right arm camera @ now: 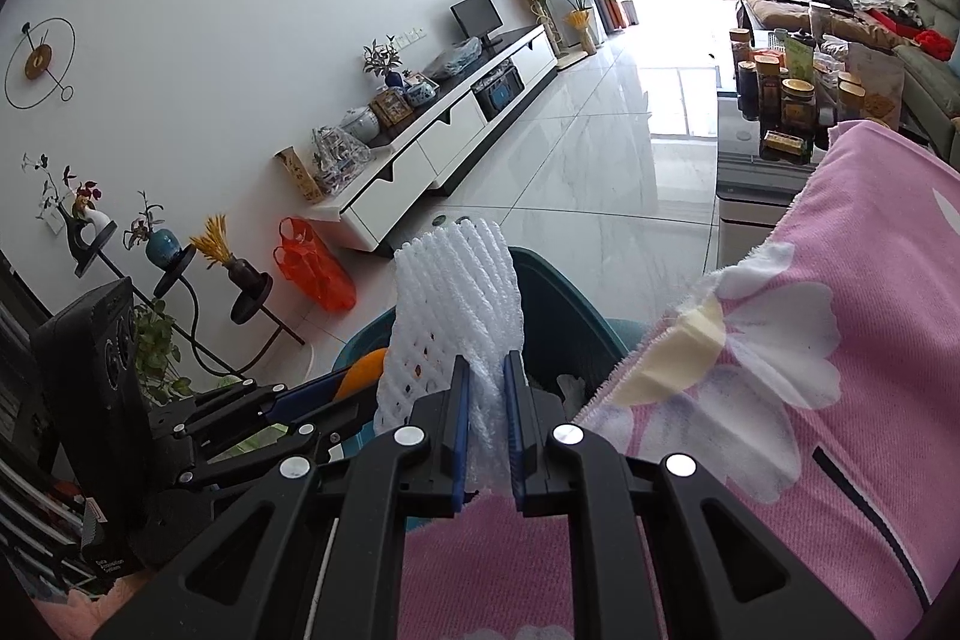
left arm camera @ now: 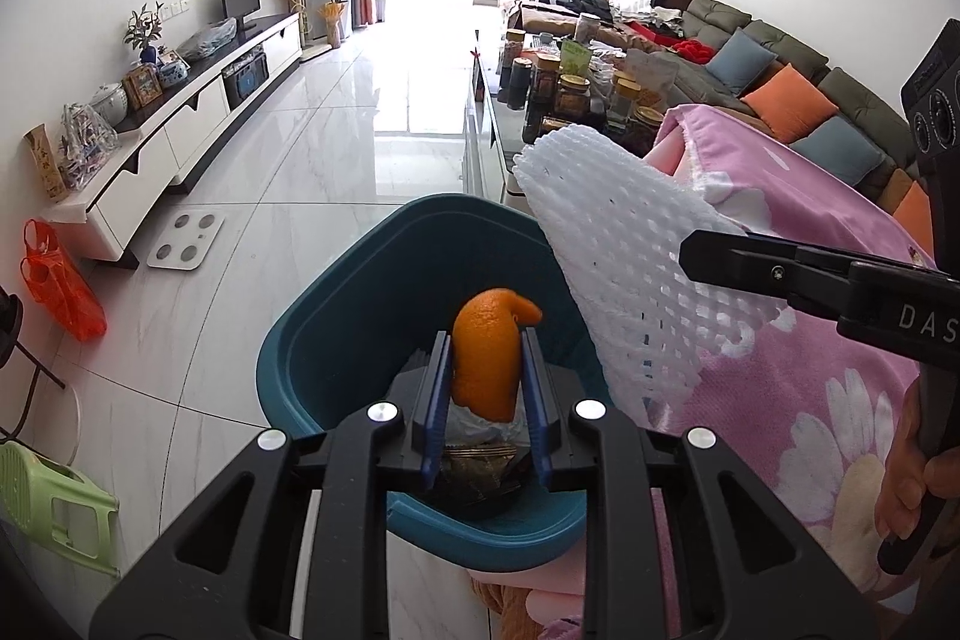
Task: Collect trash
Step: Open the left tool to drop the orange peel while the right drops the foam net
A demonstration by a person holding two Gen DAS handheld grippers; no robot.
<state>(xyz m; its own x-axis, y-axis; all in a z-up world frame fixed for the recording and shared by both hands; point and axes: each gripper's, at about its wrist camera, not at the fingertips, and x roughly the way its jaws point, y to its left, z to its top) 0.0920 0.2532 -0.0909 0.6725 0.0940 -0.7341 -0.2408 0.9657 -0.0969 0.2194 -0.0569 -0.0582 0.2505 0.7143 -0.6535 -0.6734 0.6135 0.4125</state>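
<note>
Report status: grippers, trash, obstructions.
Left gripper shut on orange peel, over teal bin. Right gripper shut on foam net. Nothing blocking bin.

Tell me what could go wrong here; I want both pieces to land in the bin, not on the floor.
The orange peel in the left tool is over the teal bin, so it should drop in. The white foam net in the right tool spreads across the bin's rim and the pink blanket; light and wide, it may catch the rim or settle on the blanket.

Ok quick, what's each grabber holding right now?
Left gripper: closed on the orange peel.
Right gripper: closed on the white foam net.
</note>
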